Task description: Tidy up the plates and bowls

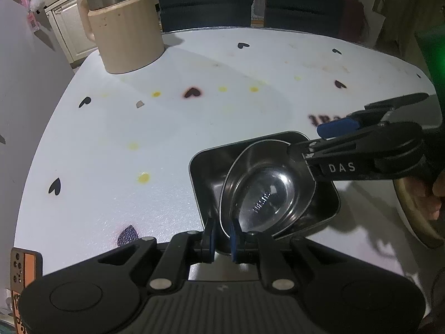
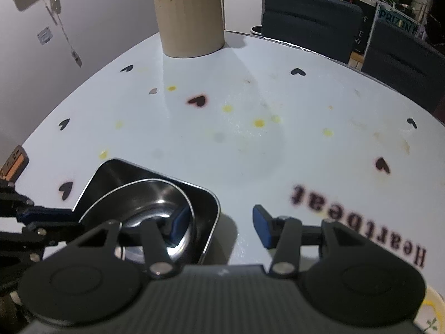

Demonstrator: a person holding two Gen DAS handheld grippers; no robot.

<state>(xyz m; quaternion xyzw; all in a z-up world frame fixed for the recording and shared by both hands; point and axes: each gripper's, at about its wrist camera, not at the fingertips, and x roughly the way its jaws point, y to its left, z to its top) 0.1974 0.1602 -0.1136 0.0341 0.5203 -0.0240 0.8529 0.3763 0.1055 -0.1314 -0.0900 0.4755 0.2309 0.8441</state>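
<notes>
The white surface (image 1: 167, 139) has little black hearts and yellow spots on it, and a big tan jug (image 1: 125, 33) stands at the far side by two dark chairs (image 1: 205, 2).

Near the front sits a square metal tray (image 1: 205, 172). A shiny round metal bowl (image 1: 267, 192) lies inside it, tipped a bit on one side. The left hand-held gripper (image 1: 222, 232) is pinching the near rim of the bowl, with its blue pads pressed close on it. The right hand-held gripper (image 2: 219, 225) is spread apart. One blue finger (image 2: 178, 222) is inside the bowl and the other is out over the bare surface, so it is not holding anything.

So the bowl looks put into the tray, and that part seems almost done. At the right edge there is a plate with a gold rim (image 1: 411, 211). It looks like it is waiting to be tidied next.
</notes>
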